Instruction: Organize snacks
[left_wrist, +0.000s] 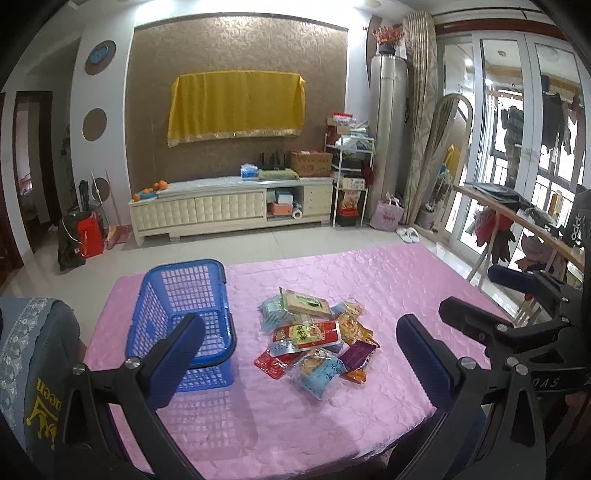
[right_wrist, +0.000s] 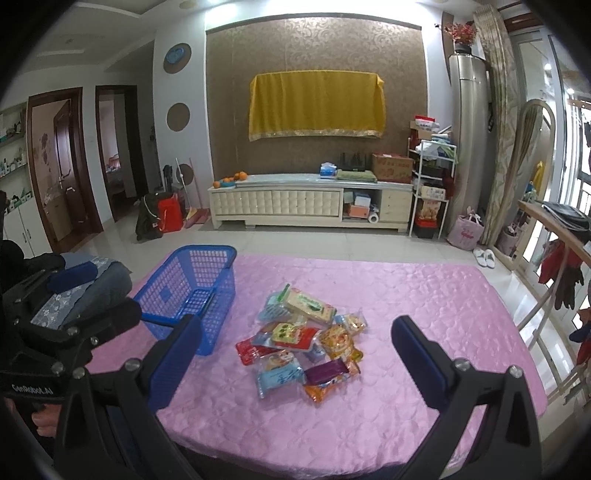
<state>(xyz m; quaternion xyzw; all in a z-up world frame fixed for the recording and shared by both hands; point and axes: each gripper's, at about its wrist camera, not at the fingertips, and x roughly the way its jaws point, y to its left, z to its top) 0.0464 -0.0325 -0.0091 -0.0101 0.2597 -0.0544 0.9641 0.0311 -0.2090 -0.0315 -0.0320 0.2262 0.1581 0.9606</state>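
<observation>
Pink tablecloth (right_wrist: 424, 295) bare around snacks (right_wrist: 303, 339)

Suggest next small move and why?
Probably lower the right claw onto the purple packet at the near edge of the snack pile. Both claws are open and hold nothing, the basket looks empty, and that packet lies on top, nearest.

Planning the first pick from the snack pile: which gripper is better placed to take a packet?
Right, marginally: the snack pile sits centred between the open right gripper; the left gripper frames the blue basket too.
</observation>
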